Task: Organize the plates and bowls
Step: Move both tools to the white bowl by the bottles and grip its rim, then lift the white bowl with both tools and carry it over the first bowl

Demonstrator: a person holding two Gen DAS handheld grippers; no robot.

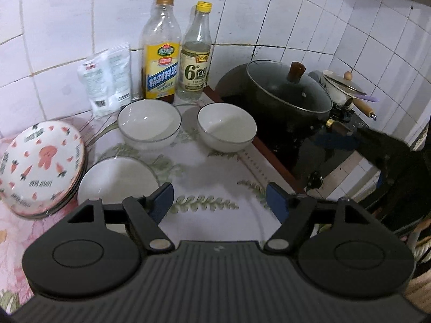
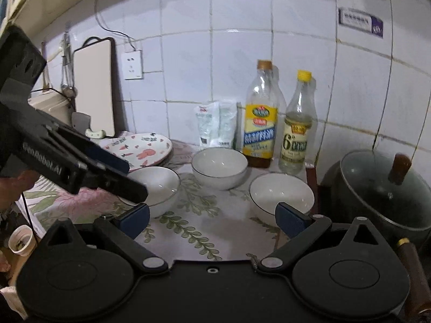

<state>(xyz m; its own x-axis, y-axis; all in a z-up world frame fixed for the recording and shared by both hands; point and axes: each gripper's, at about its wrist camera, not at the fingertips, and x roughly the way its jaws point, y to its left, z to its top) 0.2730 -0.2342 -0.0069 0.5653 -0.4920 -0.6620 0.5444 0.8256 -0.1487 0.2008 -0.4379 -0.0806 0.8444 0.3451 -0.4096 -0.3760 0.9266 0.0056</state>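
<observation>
Far left, at nine o'clock in the left wrist view: the stack of pink rabbit-and-carrot patterned ceramic plates (image 1: 40, 167) sits on the floral-covered bench (image 1: 215, 177), and the top plate looks tipped, though whether it leans on anything I cannot tell. Just beside it, at about seven o'clock from centre, sits a white round ceramic bowl with a thin dark rim (image 1: 118, 180), right under the left finger of the left gripper (image 1: 219, 202). Its jaws stand released, well parted, nothing between them, only leafy cloth.

Moving right, two more bowls at twelve o'clock from those jaws: the second white dark-rimmed bowl (image 1: 149, 123) and the third white dark-rimmed bowl (image 1: 226, 126), side by side and apart, in front of the yellow-labelled oil bottle (image 1: 160, 53) and the clear vinegar bottle with the yellow cap (image 1: 195, 62). Further right, the black lidded pot (image 1: 288, 94) on the stove.

Now the right wrist view. The right gripper (image 2: 212, 216) is released too, jaws wide and empty. Its right finger overlaps the front rim of the third bowl (image 2: 281, 191); touching or just in front, I cannot say. The left gripper's black body (image 2: 70, 161) cuts in from nine o'clock over the nearest bowl (image 2: 156, 185).

The relation that counts: the bowls are round, so no long axis to line up, just a rim to straddle. My read is that the left hand is nearer the near-left bowl and the plates, and the right hand nearer the third bowl at one o'clock. Stacking looks unstarted.
</observation>
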